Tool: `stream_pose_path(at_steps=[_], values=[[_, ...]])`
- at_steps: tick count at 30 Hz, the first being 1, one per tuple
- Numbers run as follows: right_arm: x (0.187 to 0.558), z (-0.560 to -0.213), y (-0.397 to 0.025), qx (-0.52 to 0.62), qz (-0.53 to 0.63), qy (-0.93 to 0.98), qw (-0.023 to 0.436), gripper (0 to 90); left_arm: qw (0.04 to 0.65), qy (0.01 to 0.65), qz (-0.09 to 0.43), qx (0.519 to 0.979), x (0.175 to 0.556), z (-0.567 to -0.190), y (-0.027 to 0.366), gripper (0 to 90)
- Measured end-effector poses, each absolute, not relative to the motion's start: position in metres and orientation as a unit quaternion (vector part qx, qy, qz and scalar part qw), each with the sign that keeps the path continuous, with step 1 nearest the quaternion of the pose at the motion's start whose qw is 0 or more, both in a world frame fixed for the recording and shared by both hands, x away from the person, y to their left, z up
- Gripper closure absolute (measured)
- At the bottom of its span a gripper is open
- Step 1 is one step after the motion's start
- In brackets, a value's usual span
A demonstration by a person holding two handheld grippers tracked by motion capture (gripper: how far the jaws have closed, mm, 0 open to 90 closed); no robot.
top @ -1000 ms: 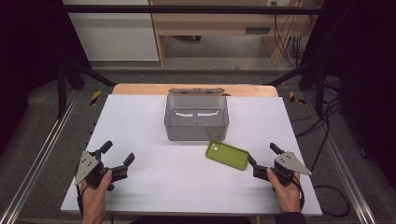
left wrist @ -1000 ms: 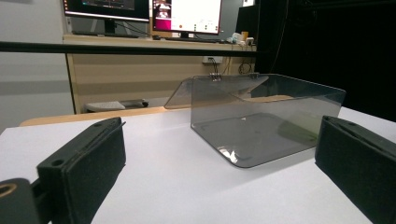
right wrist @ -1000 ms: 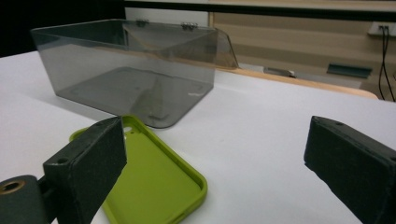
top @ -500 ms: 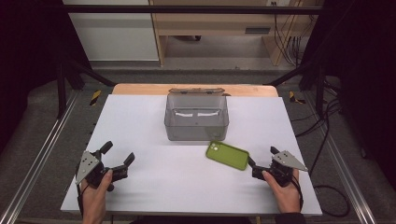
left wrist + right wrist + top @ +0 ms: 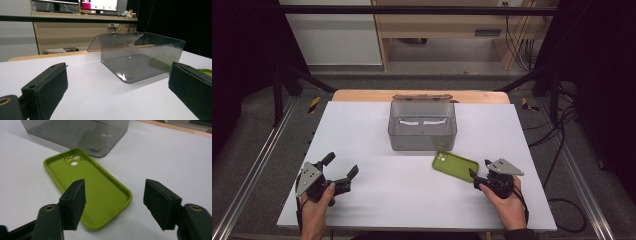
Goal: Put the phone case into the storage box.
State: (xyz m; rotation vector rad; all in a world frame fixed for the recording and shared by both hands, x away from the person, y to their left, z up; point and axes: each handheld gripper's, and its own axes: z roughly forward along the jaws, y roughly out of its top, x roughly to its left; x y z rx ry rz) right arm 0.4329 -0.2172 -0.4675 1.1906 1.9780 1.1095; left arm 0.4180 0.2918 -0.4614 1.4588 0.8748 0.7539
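A green phone case lies flat on the white table, hollow side up, just in front of a smoky clear box. My right gripper stands open right at the case's near end, its jaws either side of that end in the right gripper view. At the table's front left, my left gripper is open and holds nothing. It points toward the box.
The white table has a wooden strip along its far edge. The box's lid leans open behind it. Metal rails run along both sides of the table. A desk and cables stand beyond.
My right gripper has crept a little forward and left toward the case's near end. The left gripper has stayed where it was.
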Motion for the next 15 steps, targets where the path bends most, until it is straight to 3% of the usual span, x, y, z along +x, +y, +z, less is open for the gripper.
stream_pose_path(at_steps=[3, 4, 5, 7, 8, 9, 12, 15], values=[[0.436, -0.465, -0.213, 0.439, 0.411, 0.748, 0.280, 41.4, 0.599, 0.377, 0.323, 0.629, 0.418, -0.462, 0.291, 2.0], [0.439, -0.462, -0.206, 0.430, 0.411, 0.756, 0.275, 49.9, 0.599, 0.377, 0.322, 0.628, 0.418, -0.462, 0.291, 2.0], [0.439, -0.462, -0.206, 0.430, 0.411, 0.756, 0.275, 49.9, 0.599, 0.377, 0.322, 0.628, 0.418, -0.462, 0.291, 2.1], [0.441, -0.461, -0.198, 0.418, 0.406, 0.769, 0.263, 58.0, 0.599, 0.376, 0.321, 0.630, 0.418, -0.462, 0.290, 2.0], [0.444, -0.461, -0.190, 0.408, 0.392, 0.783, 0.258, 66.3, 0.598, 0.377, 0.321, 0.631, 0.418, -0.462, 0.289, 2.1], [0.444, -0.461, -0.190, 0.408, 0.392, 0.783, 0.258, 66.3, 0.598, 0.377, 0.321, 0.631, 0.418, -0.462, 0.289, 2.1], [0.450, -0.460, -0.178, 0.390, 0.382, 0.803, 0.238, 80.7, 0.597, 0.377, 0.321, 0.631, 0.417, -0.462, 0.289, 2.1], [0.452, -0.459, -0.173, 0.378, 0.378, 0.813, 0.229, 85.9, 0.595, 0.377, 0.321, 0.633, 0.418, -0.462, 0.290, 2.1]])
